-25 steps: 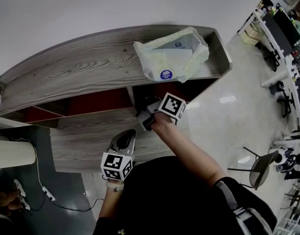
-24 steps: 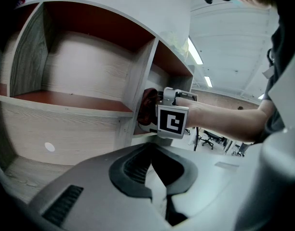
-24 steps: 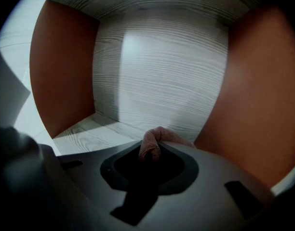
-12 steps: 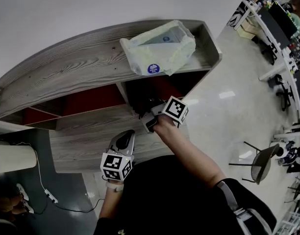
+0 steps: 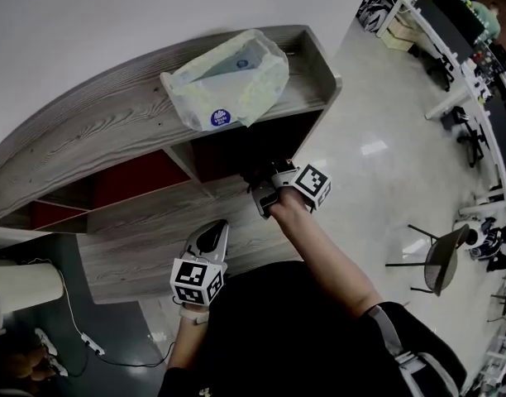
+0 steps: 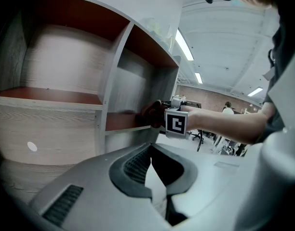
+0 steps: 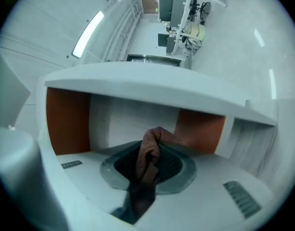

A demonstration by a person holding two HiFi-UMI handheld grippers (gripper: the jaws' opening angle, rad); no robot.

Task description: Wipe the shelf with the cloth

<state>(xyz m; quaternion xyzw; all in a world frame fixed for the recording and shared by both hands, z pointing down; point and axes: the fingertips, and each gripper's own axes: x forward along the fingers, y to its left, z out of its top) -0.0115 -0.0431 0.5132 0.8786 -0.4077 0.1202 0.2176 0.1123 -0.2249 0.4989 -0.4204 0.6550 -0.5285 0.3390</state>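
My right gripper (image 7: 148, 177) is clamped on the reddish-brown cloth (image 7: 150, 153). The cloth is bunched lengthwise along the jaws, its free end pointing into the right-hand compartment of the shelf (image 7: 157, 93), while my left gripper (image 6: 154, 191) is pinched together on nothing, back from the shelf. Only the head view shows the pale plastic bag (image 5: 228, 85) on top; its round blue label (image 5: 219, 120) looks printed, but I can't read it.

Open-plan office or lab floor. Rows of desks (image 5: 472, 81) carrying monitors (image 5: 445, 15), swivel chair (image 5: 441, 275) on glossy pale floor (image 5: 377, 197), long ceiling strip lights (image 6: 186, 44). Wood-grain shelf unit (image 5: 112, 122) against plain white wall (image 5: 88, 23).
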